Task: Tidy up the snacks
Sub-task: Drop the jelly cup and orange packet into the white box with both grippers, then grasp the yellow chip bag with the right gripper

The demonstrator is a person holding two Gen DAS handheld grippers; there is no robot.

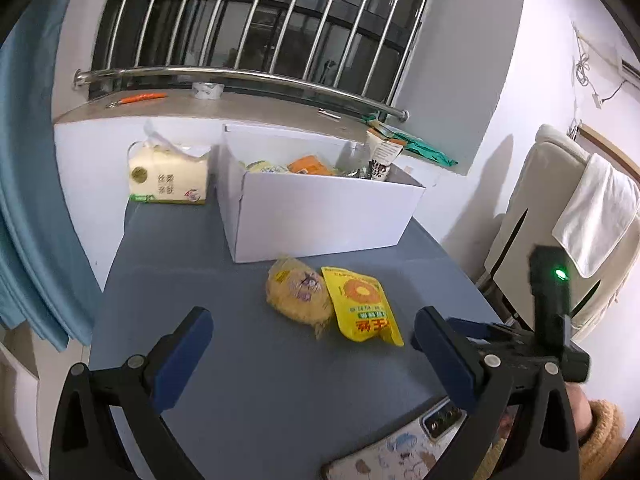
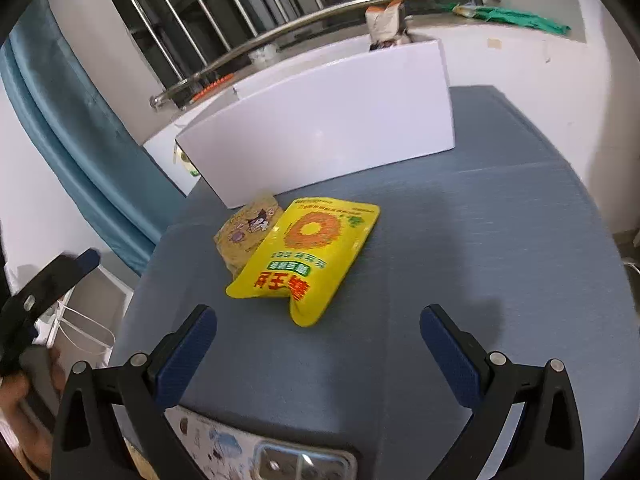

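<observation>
Left wrist view is showing us the left tongs point(image 1: 312, 344) hanging spread wide over the grey bench point(image 1: 200, 300), gripping nothing, the blue pads point(image 1: 184, 356) well apart. Just ahead of them we are seeing two snack packs lying flat: a pale yellow crinkled bag point(image 1: 298, 294) and, touching its right side, a bright yellow pouch point(image 1: 362, 304) printed with an orange ring. Beyond both, a white box point(image 1: 320, 216) is sitting open on the bench, with an orange packet point(image 1: 310, 165) and other wrappers inside; what those others are we cannot make out. A pack of tissues point(image 1: 168, 176) is standing just left of the box, against the wall. At the near edge a phone point(image 1: 400, 448) in a cartoon case is lying face down, under the right finger.

Right wrist view is giving us the right tongs point(image 2: 318, 354), likewise gaping and empty, with the bright yellow pouch point(image 2: 308, 256) nearest, partly overlapping the pale bag point(image 2: 246, 232), which is carrying a dark cartoon figure. The white box point(image 2: 320, 128) is standing behind them, its side wall facing us. At far left the other tongs are showing, held by a hand point(image 2: 24, 412). Behind everything, a steel rail point(image 2: 320, 20) is running along the windowsill.
</observation>
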